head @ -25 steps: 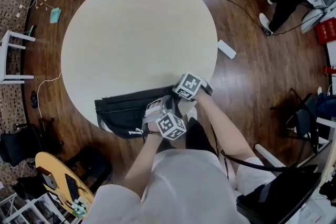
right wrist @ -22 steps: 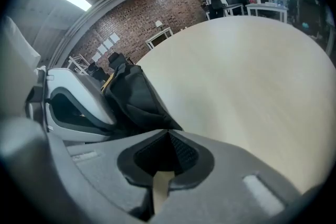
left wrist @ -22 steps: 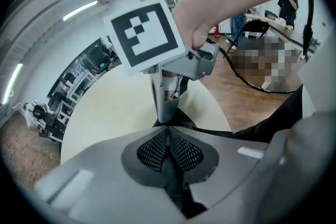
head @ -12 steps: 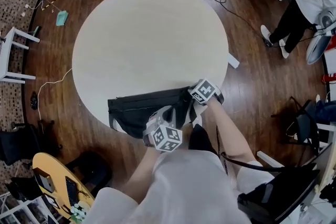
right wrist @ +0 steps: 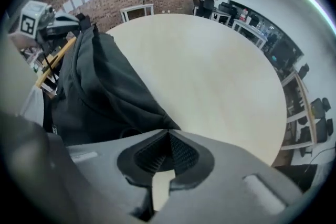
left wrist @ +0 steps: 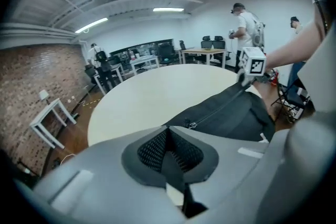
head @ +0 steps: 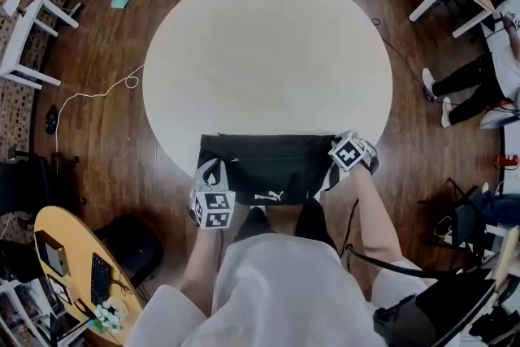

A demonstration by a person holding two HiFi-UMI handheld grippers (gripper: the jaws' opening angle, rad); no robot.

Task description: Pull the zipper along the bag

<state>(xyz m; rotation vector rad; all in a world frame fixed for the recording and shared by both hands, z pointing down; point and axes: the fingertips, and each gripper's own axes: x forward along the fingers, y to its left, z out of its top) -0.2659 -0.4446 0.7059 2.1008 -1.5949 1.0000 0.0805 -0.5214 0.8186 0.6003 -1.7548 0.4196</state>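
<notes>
Two grippers flank the black bag (head: 268,162), which lies at the round table's (head: 268,45) near edge. Left gripper (left wrist: 167,131): jaws together at bag's left end, zipper pull (left wrist: 193,124) just ahead. Right gripper (right wrist: 168,132): jaws together at right end.

Bright, even indoor light falls from ceiling strips (left wrist: 168,9). The pale surface (head: 268,53) glows and carries only faint, soft shadows. The black bag (head: 272,162) loses detail (almost a flat dark mass). Both gripper views bulge fisheye-fashion, with black vignetted corners and a soft near foreground. The head view curves at its rim.
</notes>
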